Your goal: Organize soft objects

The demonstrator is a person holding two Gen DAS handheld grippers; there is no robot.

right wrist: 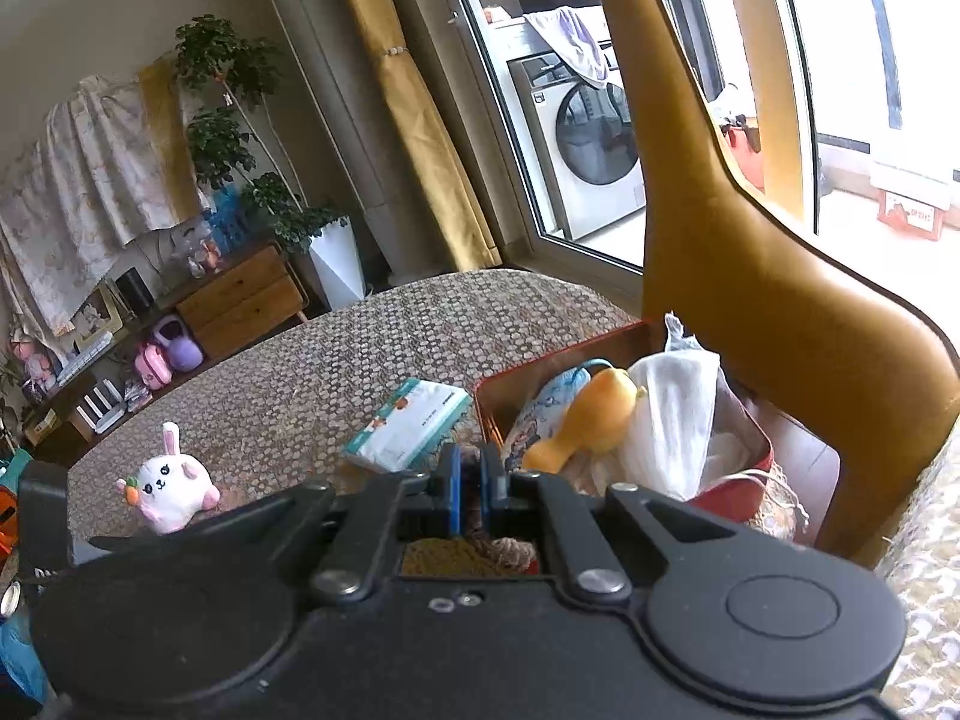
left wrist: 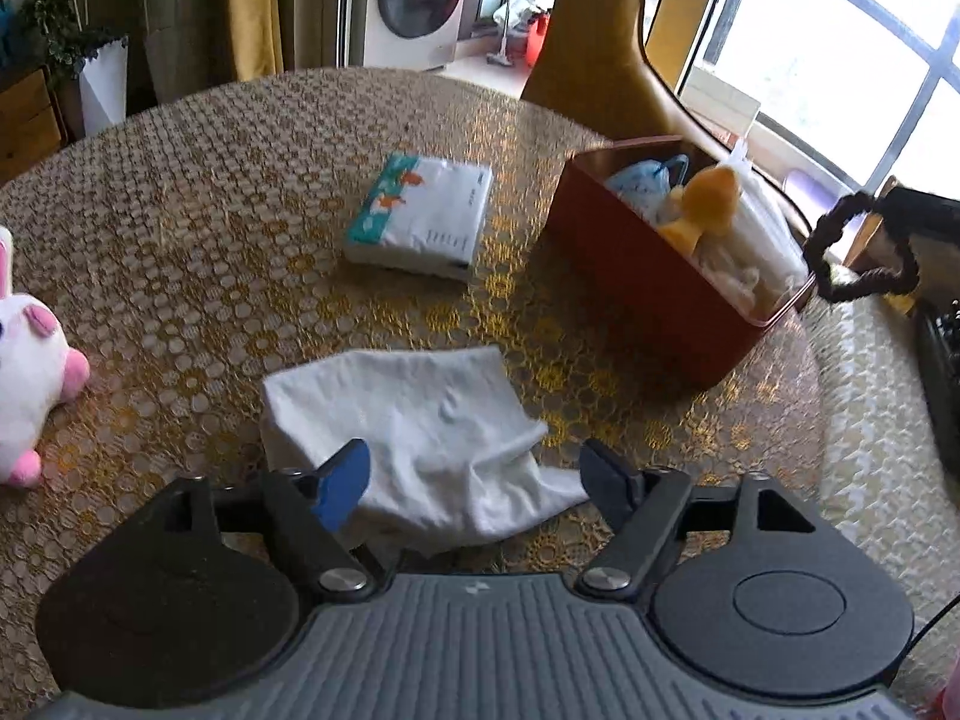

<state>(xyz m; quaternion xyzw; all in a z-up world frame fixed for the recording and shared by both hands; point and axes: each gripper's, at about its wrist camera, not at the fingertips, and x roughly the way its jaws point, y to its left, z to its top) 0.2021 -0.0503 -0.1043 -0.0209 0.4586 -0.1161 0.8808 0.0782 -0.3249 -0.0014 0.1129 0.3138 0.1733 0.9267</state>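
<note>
Left wrist: rumpled white cloth (left wrist: 414, 420) on table (left wrist: 198, 192).

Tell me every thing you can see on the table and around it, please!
white cloth: one, white, on the table between the open fingers of the left hand-held gripper
tissue pack: one, white and teal, middle of the table
red box: one, red, right side, holding soft things
yellow plush: one, orange-yellow, inside the red box
bunny toy: one, white and pink, left edge of the table
hair scrunchie: one, dark, hanging from the right hand-held gripper
table: one, gold patterned cover
washing machine: one, white, behind the glass
left hand-held gripper: open
right hand-held gripper: shut
</note>
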